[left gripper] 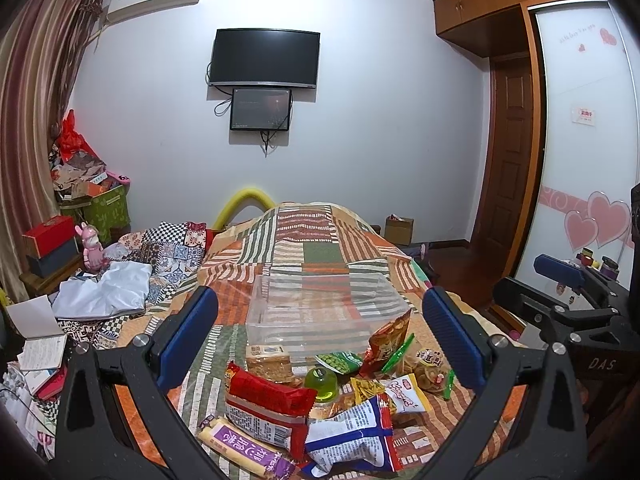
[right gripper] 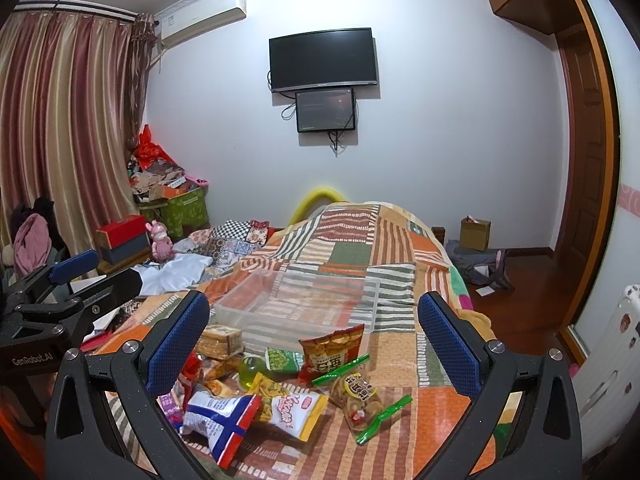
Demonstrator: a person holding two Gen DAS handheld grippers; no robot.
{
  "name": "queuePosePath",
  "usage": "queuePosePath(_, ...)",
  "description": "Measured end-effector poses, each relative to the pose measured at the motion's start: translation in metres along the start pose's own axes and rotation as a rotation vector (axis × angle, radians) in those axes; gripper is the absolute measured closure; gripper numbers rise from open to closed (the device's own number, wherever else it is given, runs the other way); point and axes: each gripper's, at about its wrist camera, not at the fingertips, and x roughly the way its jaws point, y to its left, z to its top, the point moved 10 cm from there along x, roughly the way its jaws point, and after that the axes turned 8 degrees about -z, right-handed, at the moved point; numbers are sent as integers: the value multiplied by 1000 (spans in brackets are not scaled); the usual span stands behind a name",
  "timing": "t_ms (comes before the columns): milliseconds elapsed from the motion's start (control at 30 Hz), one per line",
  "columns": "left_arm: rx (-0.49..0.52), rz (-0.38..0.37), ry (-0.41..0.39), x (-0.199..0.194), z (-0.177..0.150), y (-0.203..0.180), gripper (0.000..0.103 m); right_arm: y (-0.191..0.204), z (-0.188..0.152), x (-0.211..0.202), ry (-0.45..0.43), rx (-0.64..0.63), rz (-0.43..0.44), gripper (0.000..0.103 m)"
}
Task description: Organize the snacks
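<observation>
A pile of snack packets lies on the patchwork bedspread [left gripper: 312, 236] in front of a clear plastic bin [left gripper: 320, 312], which also shows in the right wrist view [right gripper: 304, 300]. The pile holds a red packet [left gripper: 264, 404], a purple-labelled bar [left gripper: 240, 448], a blue-and-white bag [left gripper: 352, 432] [right gripper: 220, 420], a green jelly cup [left gripper: 321, 382] [right gripper: 252, 372], a green pea packet [left gripper: 340, 362] [right gripper: 284, 360], a red chip bag [left gripper: 390, 340] [right gripper: 334, 352] and a clear biscuit bag [right gripper: 358, 396]. My left gripper [left gripper: 320, 336] is open above the pile and holds nothing. My right gripper [right gripper: 314, 340] is open above it too, empty.
Folded cloths and a white sheet [left gripper: 104, 288] lie on the bed's left side. Boxes and a pink rabbit figure [left gripper: 93, 248] stand by the curtain. A TV [left gripper: 264, 58] hangs on the far wall. A wardrobe [left gripper: 580, 160] and wooden floor [right gripper: 520, 304] are to the right.
</observation>
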Motion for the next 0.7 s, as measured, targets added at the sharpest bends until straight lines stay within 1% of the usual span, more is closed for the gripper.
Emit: queuePosePath(700,1,2,2,0,-1,1,0,4,-2,1,5,4,11,0)
